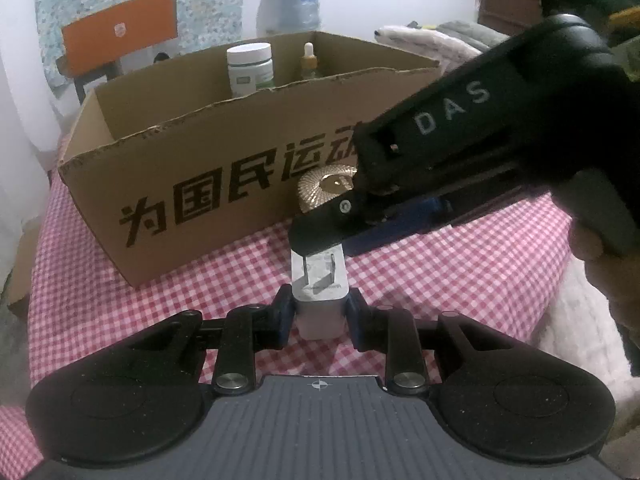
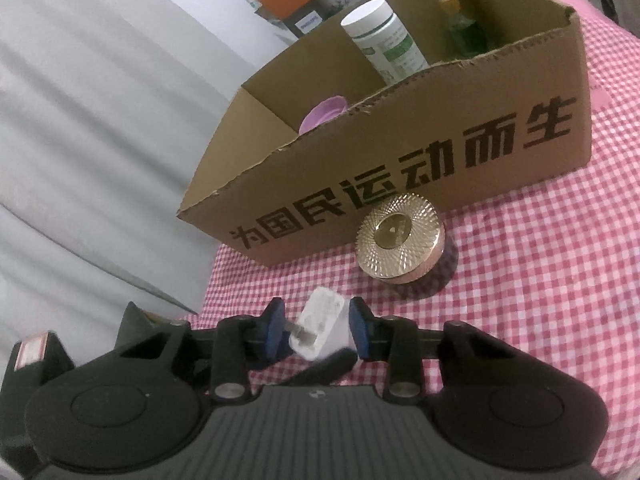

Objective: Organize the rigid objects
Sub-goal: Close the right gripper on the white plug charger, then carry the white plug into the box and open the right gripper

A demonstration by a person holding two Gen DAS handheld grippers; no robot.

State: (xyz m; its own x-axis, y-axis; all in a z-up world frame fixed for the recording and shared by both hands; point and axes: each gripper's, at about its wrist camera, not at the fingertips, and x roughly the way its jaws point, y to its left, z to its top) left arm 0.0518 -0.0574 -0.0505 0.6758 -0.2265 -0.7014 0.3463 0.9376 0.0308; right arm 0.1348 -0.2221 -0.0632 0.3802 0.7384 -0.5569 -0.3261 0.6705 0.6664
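Both grippers, left [image 1: 320, 312] and right [image 2: 316, 330], clamp the charger [image 1: 319, 294]; pink lid [image 2: 323, 114] in box [image 2: 400, 168] shows right view only.

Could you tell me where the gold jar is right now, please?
The gold jar stands on the checked cloth just outside the box, against its printed front wall; in the left wrist view the right tool half hides it.
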